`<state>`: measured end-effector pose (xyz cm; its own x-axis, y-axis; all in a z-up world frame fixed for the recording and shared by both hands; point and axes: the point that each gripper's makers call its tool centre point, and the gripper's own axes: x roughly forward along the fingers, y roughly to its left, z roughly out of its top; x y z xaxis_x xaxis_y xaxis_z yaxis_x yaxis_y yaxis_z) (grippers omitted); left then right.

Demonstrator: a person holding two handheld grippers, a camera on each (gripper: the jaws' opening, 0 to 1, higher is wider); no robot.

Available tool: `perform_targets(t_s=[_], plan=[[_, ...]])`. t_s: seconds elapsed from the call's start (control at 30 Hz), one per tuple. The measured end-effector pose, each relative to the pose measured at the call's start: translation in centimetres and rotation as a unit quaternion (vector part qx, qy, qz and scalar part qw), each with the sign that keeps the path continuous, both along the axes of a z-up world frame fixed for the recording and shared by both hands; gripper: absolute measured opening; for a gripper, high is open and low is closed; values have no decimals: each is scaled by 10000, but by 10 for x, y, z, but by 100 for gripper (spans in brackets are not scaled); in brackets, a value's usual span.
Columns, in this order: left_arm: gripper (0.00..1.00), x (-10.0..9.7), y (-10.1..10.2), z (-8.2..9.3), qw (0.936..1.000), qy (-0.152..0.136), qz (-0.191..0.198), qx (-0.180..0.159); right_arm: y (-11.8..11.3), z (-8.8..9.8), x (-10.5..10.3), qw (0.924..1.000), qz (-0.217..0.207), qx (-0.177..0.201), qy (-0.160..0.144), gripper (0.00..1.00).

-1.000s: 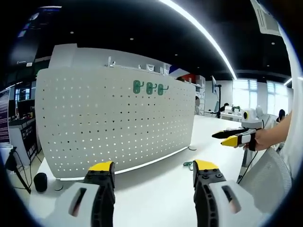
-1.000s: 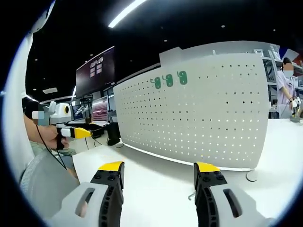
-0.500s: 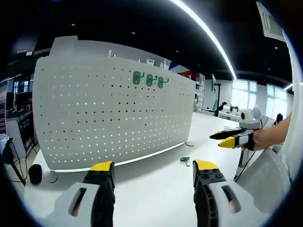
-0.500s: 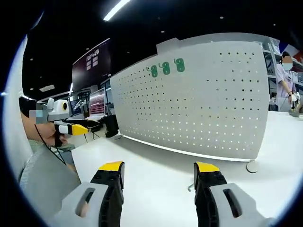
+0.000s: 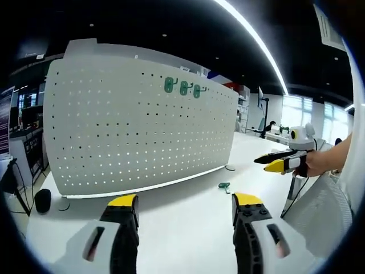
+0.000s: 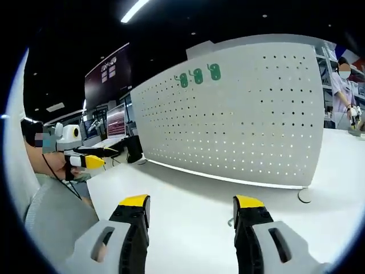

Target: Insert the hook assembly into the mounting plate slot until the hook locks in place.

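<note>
- Right now your left gripper (image 5: 185, 201) rides low over the white table (image 5: 188, 228) with its jaws spread wide and nothing between them, which suits an approach: you have not reached for anything yet.
- Ahead of it and to its left stands the perforated mounting plate (image 5: 131, 120), upright on the table, its holes facing you so a slot can be picked from the front.
- High on that plate, ahead of your left gripper, three green hooks (image 5: 182, 87) already hang in a row; they hint at where the next one belongs.
- Just beyond your left gripper's right jaw, a small green hook assembly (image 5: 224, 185) lies loose on the table in front of the plate, near its foot. That is the piece to pick up, and it is closer to this gripper than to anything else.
- Further right in the left gripper view, your right gripper (image 5: 278, 162) is held up in the air, well clear of the table; from this angle its tips look close together.
- In the right gripper view, its own jaws stand wide apart and empty, so trust that: your right gripper (image 6: 193, 201) is open.
- Between those jaws, low by the right one, a small piece on the table is probably the same hook, too small to be sure.
</note>
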<state>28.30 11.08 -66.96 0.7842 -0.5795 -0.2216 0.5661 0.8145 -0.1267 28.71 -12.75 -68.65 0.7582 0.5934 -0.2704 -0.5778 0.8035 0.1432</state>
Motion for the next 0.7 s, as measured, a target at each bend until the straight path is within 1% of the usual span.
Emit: perform_targets(t_s=[0.53,0.6,0.7], plan=[[68,0,-1,-1,10000,8,-36,28,1,-4,-1,10000,20,-68,70,57],[68,0,-2,0,10000,2,-50,44,1,-4,-1,10000,24,-55,76,57],[68,3,-8,7,9998,-62,-178,98,0,-4,-1,10000,18,-51,74,57]])
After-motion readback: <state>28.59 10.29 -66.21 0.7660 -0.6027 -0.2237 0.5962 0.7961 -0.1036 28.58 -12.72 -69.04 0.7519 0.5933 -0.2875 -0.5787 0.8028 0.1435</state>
